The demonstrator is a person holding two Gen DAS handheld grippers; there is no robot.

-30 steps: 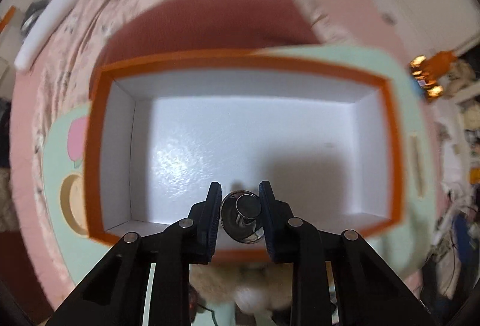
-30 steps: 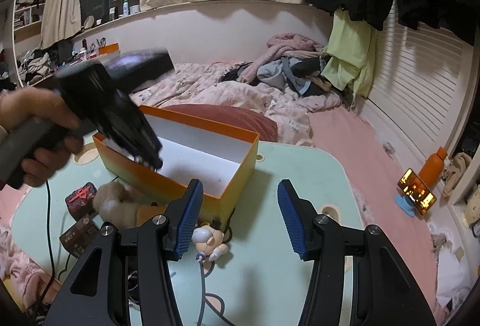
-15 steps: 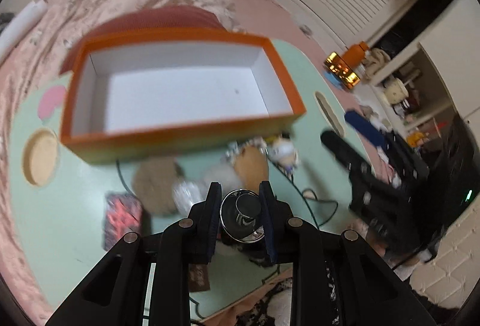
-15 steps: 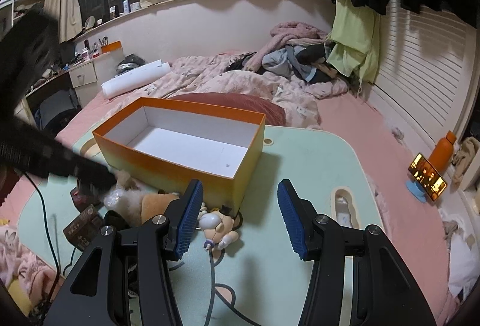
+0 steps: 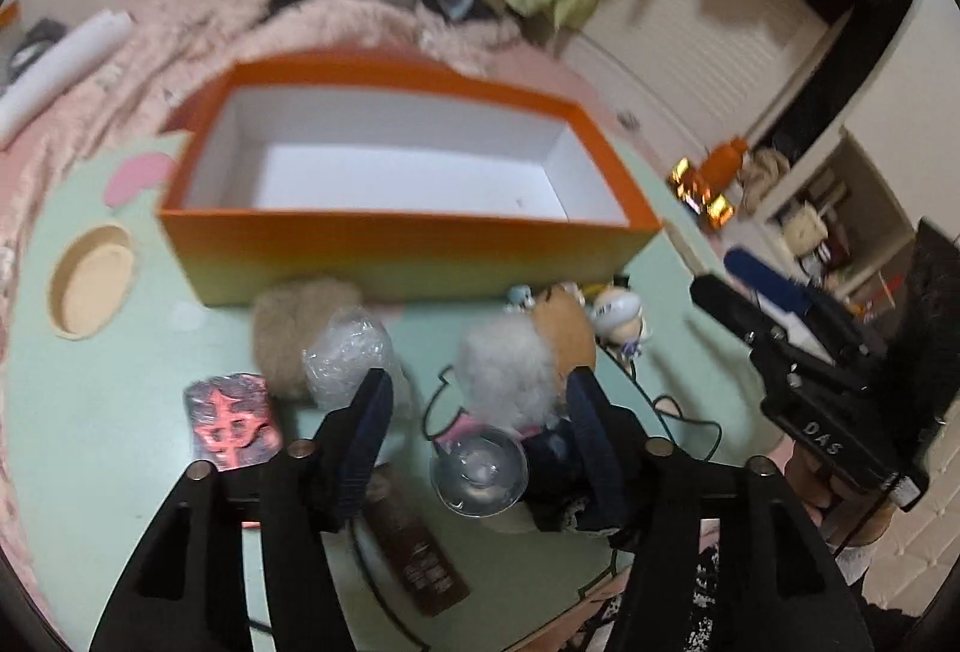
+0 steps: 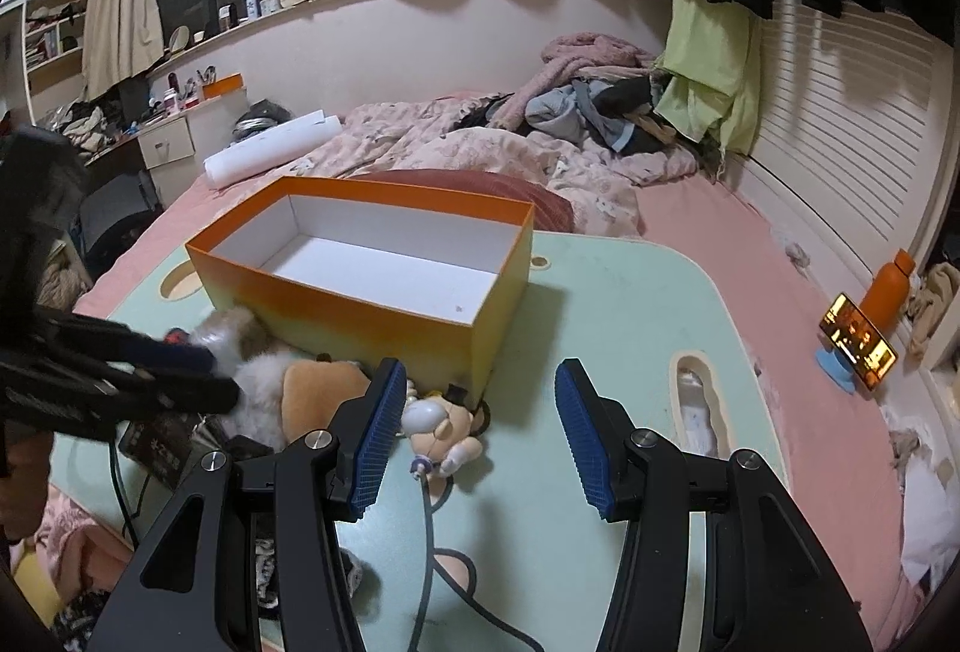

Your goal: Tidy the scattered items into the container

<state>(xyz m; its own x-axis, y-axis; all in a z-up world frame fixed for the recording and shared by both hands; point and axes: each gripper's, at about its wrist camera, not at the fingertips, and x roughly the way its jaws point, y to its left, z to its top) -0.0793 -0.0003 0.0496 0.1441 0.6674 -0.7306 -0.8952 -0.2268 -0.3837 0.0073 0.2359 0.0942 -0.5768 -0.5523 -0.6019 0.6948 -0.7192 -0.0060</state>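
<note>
Container: orange box [image 6: 384,304] with white interior, standing toward the far edge of the mint-green bench [image 6: 618,304]; no item is visible inside it.
Scattered items: a heap along the box's near wall, at the bench's near-left part; beige fluffy ball [image 5: 300,334], crinkled plastic wrap [image 5: 348,358], white fluffy ball [image 5: 510,370], tan plush [image 6: 318,382], small figurine [image 6: 441,421], dark tile with a red character [image 5: 231,421], brown packet [image 5: 420,562].
Left gripper [image 5: 474,412]: jaws have just been opening and now stand spread above the heap; a shiny round object [image 5: 480,472] sits low between them, nearer the right-hand jaw, and neither pad can be seen pressing on it. Whether it rests on the bench cannot be told.
Right gripper [image 6: 474,436]: jaws spread with nothing between them, over bare bench just beside the figurine, near the box's near corner.
Progress (judged): the tidying is at its beginning; every visible item lies outside the box.
Remaining (judged): each item of the heap, the shiny object included, has yet to be lifted over the near wall and dropped in.
</note>
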